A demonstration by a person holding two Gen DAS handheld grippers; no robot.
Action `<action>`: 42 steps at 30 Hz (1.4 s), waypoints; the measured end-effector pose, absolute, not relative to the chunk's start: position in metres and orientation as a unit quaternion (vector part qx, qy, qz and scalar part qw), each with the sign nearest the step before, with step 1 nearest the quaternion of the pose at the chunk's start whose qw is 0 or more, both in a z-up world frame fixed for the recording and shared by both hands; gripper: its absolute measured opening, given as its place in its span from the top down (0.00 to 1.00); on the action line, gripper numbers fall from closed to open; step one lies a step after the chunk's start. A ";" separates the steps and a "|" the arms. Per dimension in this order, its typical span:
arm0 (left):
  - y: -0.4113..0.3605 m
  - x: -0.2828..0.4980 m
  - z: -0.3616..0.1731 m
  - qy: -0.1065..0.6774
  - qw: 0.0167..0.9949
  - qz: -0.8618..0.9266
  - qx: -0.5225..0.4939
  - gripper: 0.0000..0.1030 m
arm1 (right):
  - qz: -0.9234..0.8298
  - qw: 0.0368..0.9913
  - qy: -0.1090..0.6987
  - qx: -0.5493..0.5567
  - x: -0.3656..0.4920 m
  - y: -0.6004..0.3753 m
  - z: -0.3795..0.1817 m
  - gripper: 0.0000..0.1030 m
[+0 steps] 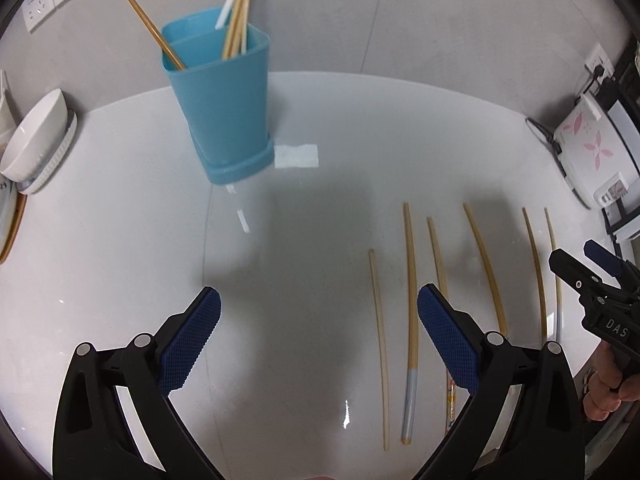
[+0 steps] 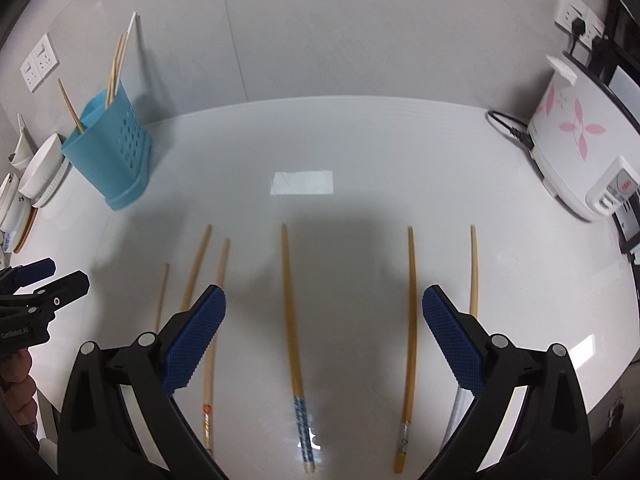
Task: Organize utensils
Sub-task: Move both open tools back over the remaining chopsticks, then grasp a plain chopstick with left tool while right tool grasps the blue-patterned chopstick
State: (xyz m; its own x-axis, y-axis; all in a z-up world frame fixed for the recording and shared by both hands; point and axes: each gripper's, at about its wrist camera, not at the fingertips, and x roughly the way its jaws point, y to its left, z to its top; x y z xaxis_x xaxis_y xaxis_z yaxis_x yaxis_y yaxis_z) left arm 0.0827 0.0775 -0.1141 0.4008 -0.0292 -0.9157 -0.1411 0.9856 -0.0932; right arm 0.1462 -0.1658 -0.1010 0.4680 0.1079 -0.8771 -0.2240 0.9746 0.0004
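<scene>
A blue utensil holder (image 1: 222, 108) (image 2: 109, 148) stands at the back left of the white table, with several chopsticks (image 1: 238, 20) upright in it. Several more wooden chopsticks (image 2: 294, 328) (image 1: 410, 312) lie side by side on the table. My left gripper (image 1: 318, 340) is open and empty, above bare table left of the row. My right gripper (image 2: 324, 336) is open too, hovering over the chopstick with a blue patterned end (image 2: 304, 428), which lies between its fingers. The right gripper (image 1: 588, 268) also shows at the left wrist view's right edge.
White bowls and plates (image 1: 34, 144) (image 2: 38, 176) are stacked at the far left. A white appliance with pink flowers (image 2: 568, 132) and its cable sit at the right. Wall sockets (image 2: 38, 62) are behind. A tape patch (image 2: 302, 182) marks the table middle.
</scene>
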 end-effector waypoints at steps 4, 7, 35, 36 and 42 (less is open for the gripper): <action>0.073 0.079 -0.130 0.567 0.819 0.034 -0.082 0.07 | 0.094 0.844 0.525 -0.054 0.141 -0.171 -0.114 0.14; 0.068 0.076 -0.141 0.580 0.810 0.037 -0.080 0.07 | 0.091 0.837 0.536 -0.058 0.136 -0.174 -0.120 0.16; 0.048 0.076 -0.194 0.659 0.745 0.075 -0.072 0.18 | 0.120 0.740 0.650 -0.123 0.124 -0.145 -0.174 0.48; 0.049 0.077 -0.194 0.660 0.744 0.077 -0.070 0.19 | 0.120 0.738 0.652 -0.123 0.124 -0.144 -0.175 0.51; 0.045 0.080 -0.188 0.672 0.734 0.080 -0.061 0.41 | 0.120 0.728 0.664 -0.122 0.126 -0.143 -0.179 0.60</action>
State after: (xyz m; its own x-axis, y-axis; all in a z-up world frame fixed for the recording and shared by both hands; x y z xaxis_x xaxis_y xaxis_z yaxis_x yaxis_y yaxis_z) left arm 0.0803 0.0449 -0.1877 0.0850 0.0356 -0.9957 -0.2001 0.9796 0.0179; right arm 0.1259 -0.1428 -0.1789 0.0905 0.0137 -0.9958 -0.3364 0.9416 -0.0176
